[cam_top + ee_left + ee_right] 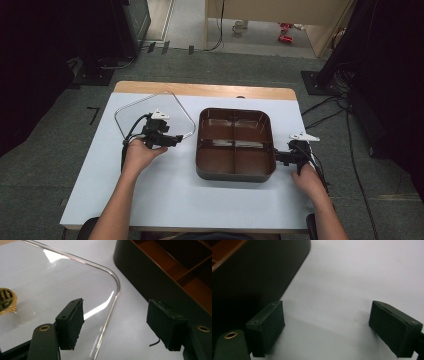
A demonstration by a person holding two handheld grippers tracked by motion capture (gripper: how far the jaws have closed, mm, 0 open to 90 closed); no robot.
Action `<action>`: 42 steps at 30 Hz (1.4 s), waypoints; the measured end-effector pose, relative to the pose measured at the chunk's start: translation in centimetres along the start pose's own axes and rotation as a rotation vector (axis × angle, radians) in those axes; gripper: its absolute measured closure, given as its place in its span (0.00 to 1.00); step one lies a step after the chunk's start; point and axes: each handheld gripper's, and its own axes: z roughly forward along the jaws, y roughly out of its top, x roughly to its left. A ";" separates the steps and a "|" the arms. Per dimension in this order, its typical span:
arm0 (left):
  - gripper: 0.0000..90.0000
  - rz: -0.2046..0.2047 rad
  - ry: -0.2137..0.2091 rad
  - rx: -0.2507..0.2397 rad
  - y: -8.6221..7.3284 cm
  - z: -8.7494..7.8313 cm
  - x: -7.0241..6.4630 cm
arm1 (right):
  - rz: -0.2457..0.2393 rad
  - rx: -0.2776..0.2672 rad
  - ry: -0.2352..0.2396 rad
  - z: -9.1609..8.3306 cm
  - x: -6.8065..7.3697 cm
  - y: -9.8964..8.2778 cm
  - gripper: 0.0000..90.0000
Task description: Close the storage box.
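A clear lid (150, 111) with rounded corners lies flat on the left of the white table (165, 200). To its right stands a brown tray (235, 175) split into several compartments, with nothing in them. My left gripper (176, 140) hovers at the lid's right corner, pointing toward the tray. In the left gripper view the jaws (117, 322) stand open; the lid's rim (115, 282) runs between them untouched, and the tray's wall (140, 272) is just beyond. My right gripper (278, 157) sits by the tray's right wall (257, 272), open (327, 325) over bare table.
A small gold round piece (6, 300) shows at the lid's left part. A wooden strip (200, 89) edges the table's far side. Black stands and cables (330, 112) lie on the floor to the right; dark equipment (100, 45) stands at the back left.
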 end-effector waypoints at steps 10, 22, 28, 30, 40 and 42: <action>0.34 -0.030 0.017 0.002 1.6 0.1 2.1 | 0.001 -0.001 0.000 0.0 0.0 0.0 0.14; 0.34 -0.057 0.082 -0.031 2.4 0.5 5.6 | 0.003 -0.001 0.000 0.0 0.0 0.0 0.14; 0.34 -0.080 0.134 -0.032 2.2 1.1 7.6 | 0.003 -0.001 0.000 0.0 0.0 0.0 0.14; 0.34 -0.082 0.152 -0.036 2.1 1.2 8.1 | 0.003 -0.001 0.000 0.0 0.0 0.0 0.14; 0.44 -0.152 0.166 -0.038 0.6 2.3 9.7 | 0.003 -0.002 0.000 0.0 0.0 0.0 0.14; 0.46 -0.154 0.173 -0.025 0.2 2.5 9.8 | 0.002 -0.002 0.000 0.0 0.0 0.0 0.14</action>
